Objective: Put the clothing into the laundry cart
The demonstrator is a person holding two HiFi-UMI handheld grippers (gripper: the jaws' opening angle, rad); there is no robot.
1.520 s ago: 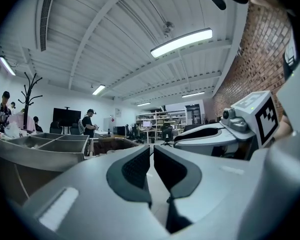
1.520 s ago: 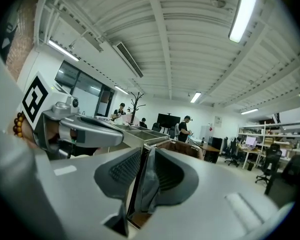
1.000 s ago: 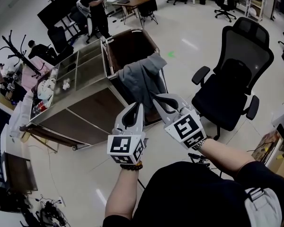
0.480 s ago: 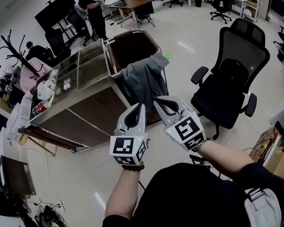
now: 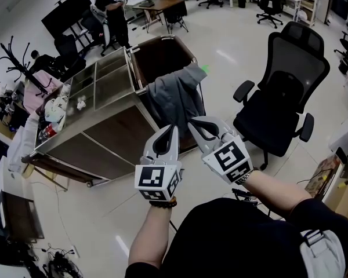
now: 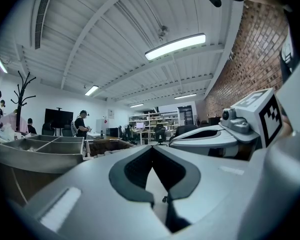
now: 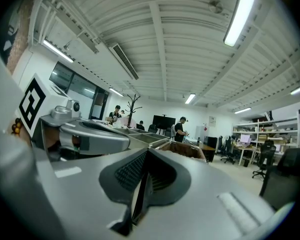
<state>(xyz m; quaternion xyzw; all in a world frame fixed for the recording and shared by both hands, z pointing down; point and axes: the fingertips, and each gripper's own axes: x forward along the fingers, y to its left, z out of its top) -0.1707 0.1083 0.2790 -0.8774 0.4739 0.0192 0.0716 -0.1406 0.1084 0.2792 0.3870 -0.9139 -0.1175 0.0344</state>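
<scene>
A grey garment (image 5: 175, 100) hangs over the near rim of the laundry cart (image 5: 130, 68), draped partly into its brown bin (image 5: 162, 54) and partly down the outside. In the head view my left gripper (image 5: 173, 130) and right gripper (image 5: 191, 123) are side by side just short of the garment's lower edge, both pointing at it. Both are shut with nothing between their jaws. The left gripper view has its own jaws (image 6: 152, 150) meeting at the tips, with the right gripper's body (image 6: 215, 138) beside them. In the right gripper view the jaws (image 7: 147, 153) are pressed together, and the cart's bin (image 7: 184, 149) lies ahead.
A black office chair (image 5: 284, 91) stands close on the right. The cart's metal compartments (image 5: 98, 83) hold small items at its left end. A person (image 5: 111, 10) stands beyond the cart by a desk (image 5: 162, 3). A coat rack (image 5: 20, 65) is at the far left.
Both grippers shifted slightly between the earliest frame and half a second ago, then held still. Both stay shut and the garment hangs as before.
</scene>
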